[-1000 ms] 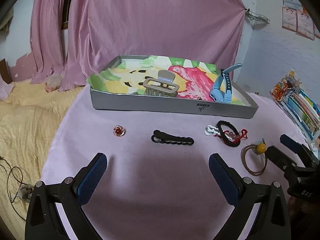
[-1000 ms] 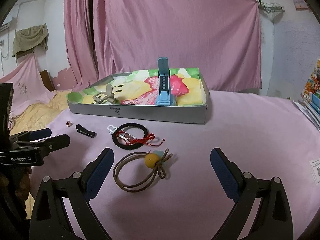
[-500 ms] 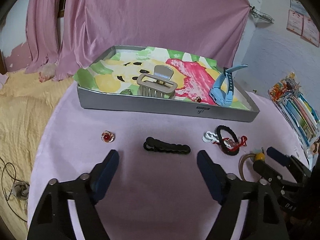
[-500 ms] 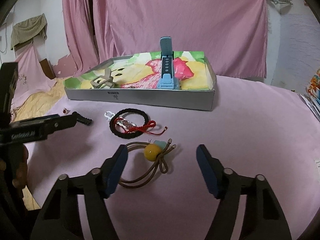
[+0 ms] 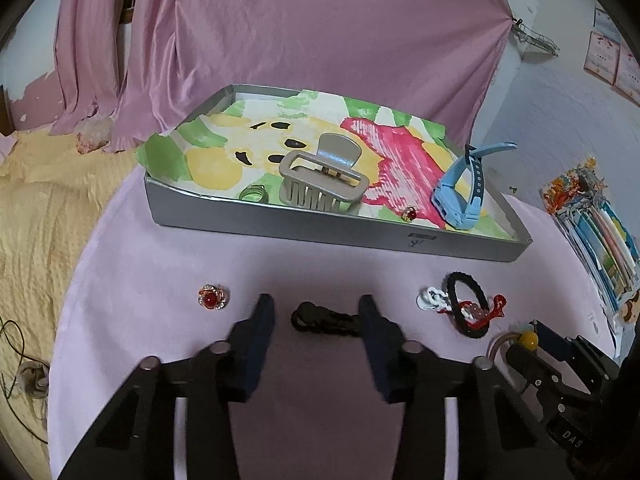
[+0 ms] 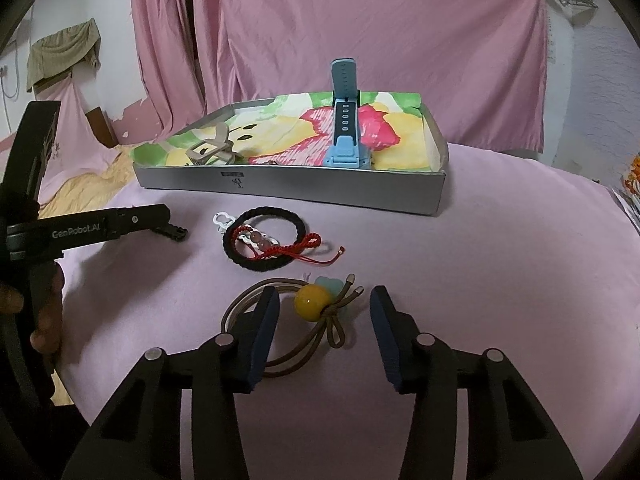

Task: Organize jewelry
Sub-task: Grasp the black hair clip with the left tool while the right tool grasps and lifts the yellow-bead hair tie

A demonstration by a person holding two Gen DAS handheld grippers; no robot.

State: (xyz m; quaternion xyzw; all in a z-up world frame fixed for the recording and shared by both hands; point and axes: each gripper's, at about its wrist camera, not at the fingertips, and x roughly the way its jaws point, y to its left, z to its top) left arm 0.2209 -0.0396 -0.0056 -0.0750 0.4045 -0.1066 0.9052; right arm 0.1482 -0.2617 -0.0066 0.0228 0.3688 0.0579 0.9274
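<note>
My left gripper [image 5: 316, 312] is open, its fingers on either side of a black hair clip [image 5: 324, 319] lying on the pink table. A red gem ring [image 5: 212, 298] lies to its left. My right gripper [image 6: 324, 308] is open around a brown hair tie with a yellow bead [image 6: 312, 304]. Beyond it lie a black braided bracelet [image 6: 264, 244] with a red cord bracelet [image 6: 296, 250] across it and a small white clasp [image 6: 221, 220]. The grey tray [image 5: 328, 236] holds a beige claw clip [image 5: 322, 180], a blue watch [image 5: 462, 194], a green ring [image 5: 254, 192] and a small red ring [image 5: 410, 213].
Pink curtains hang behind the round table. A yellow bedspread [image 5: 36, 208] lies off the left edge. Colourful packets [image 5: 596, 232] sit at the right edge. A hand [image 6: 44, 320] holds the left gripper's handle in the right wrist view.
Both grippers have moved forward and down and narrowed. The left fingers now flank the black hair clip; the right fingers now flank the bead of the hair tie.
</note>
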